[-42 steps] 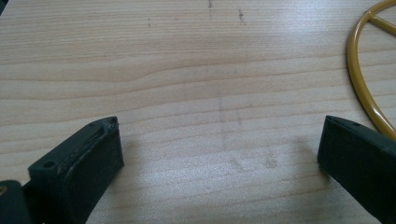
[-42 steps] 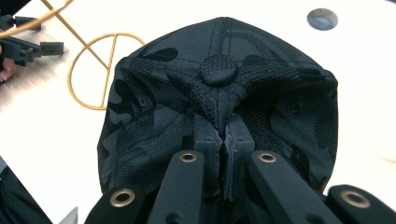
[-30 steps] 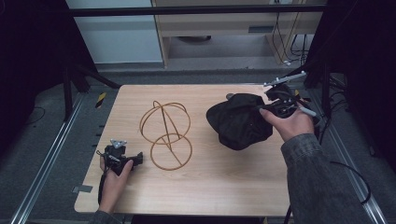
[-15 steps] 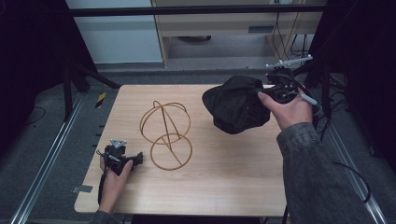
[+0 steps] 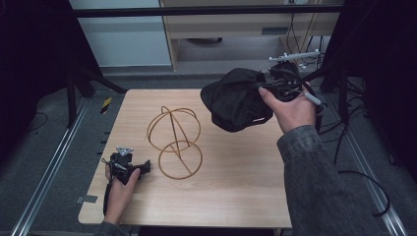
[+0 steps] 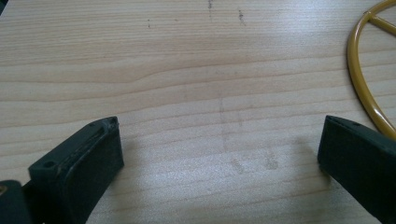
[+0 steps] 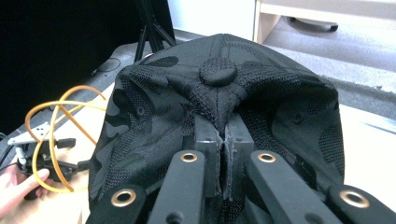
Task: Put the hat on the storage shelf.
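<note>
Your right gripper [image 7: 223,154] is clamped on one black cap [image 5: 236,98], held above the table's [image 5: 236,196] far right. Your left gripper [image 6: 219,154], jaws spread and empty, rests beside one gold wire stand [image 5: 174,140].

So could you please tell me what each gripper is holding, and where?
The right gripper pinches the black camouflage fabric cap near its crown button; the left gripper holds nothing.

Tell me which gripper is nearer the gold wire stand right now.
Left. The left gripper rests on the table just beside the gold wire stand, jaws open, not touching it. The right gripper is raised off to the stand's far right, clamped on the black cap.
</note>
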Action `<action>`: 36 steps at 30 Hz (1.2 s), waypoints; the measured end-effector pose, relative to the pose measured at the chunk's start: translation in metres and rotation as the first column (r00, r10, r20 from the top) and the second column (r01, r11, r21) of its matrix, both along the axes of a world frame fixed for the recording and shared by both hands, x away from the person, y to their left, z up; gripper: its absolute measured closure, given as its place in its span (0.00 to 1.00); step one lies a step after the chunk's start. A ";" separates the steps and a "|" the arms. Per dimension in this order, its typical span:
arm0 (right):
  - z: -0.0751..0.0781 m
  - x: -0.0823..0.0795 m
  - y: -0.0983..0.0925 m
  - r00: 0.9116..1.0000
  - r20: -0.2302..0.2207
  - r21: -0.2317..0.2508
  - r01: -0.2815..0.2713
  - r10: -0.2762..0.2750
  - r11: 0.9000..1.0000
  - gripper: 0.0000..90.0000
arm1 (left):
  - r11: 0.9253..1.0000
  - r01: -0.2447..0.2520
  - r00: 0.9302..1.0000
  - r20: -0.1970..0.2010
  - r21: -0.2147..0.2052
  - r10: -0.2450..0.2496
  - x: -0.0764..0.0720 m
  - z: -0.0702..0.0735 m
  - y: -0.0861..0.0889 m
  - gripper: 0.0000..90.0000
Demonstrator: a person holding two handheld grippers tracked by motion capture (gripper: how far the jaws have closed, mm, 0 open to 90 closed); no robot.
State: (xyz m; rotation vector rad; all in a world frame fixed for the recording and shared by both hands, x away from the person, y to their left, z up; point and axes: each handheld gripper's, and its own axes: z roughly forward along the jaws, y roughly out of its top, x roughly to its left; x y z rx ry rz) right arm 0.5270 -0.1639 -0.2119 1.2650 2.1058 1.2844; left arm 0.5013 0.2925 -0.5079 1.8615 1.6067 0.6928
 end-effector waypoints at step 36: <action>0.035 -0.007 0.085 0.984 0.080 0.049 -0.162 0.158 0.985 0.97 | 1.000 -0.004 1.000 -0.002 0.000 0.004 0.001 0.000 0.000 0.00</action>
